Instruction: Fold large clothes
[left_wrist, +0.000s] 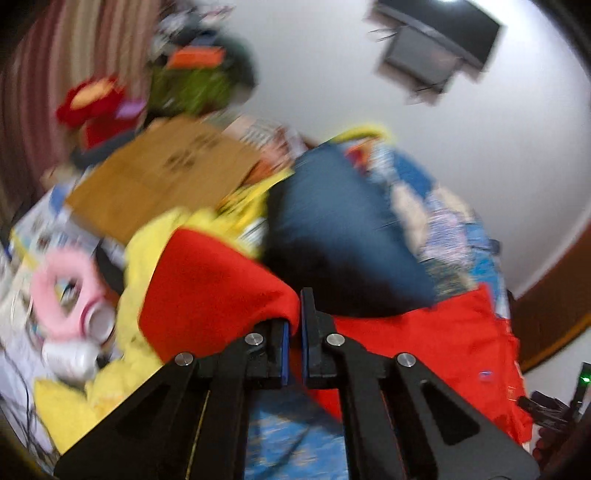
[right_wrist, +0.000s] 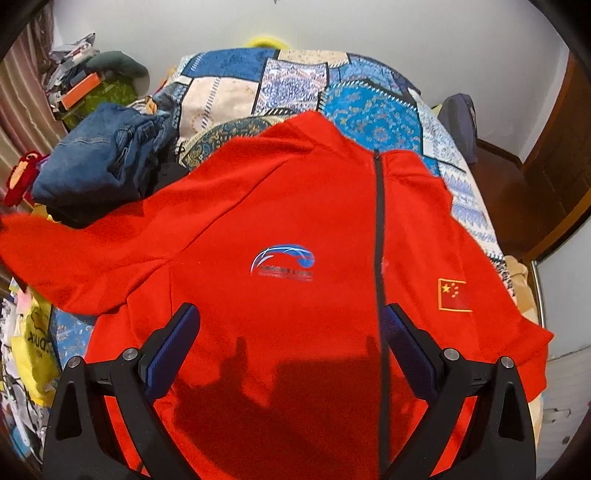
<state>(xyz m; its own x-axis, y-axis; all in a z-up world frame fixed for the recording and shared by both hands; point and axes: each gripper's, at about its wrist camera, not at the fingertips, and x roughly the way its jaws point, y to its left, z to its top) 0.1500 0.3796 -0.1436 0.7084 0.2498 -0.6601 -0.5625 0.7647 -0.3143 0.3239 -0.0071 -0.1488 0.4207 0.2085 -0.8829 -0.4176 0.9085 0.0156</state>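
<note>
A red zip jacket (right_wrist: 288, 229) with a blue logo and a flag patch lies front-up on the patterned bedspread (right_wrist: 373, 110). My right gripper (right_wrist: 290, 317) is open and empty, hovering above the jacket's chest, its fingers astride the fabric. My left gripper (left_wrist: 294, 314) is shut on the jacket's left sleeve (left_wrist: 218, 284) and holds it lifted; the sleeve drapes over the left finger. The rest of the jacket (left_wrist: 443, 339) shows to the right in the left wrist view.
Folded blue jeans (right_wrist: 103, 158) lie at the jacket's left shoulder, also in the left wrist view (left_wrist: 332, 229). Left of the bed are a yellow garment (left_wrist: 147, 251), a cardboard box (left_wrist: 162, 177), a pink ring (left_wrist: 62, 291) and clutter. A wooden door (right_wrist: 554, 166) stands on the right.
</note>
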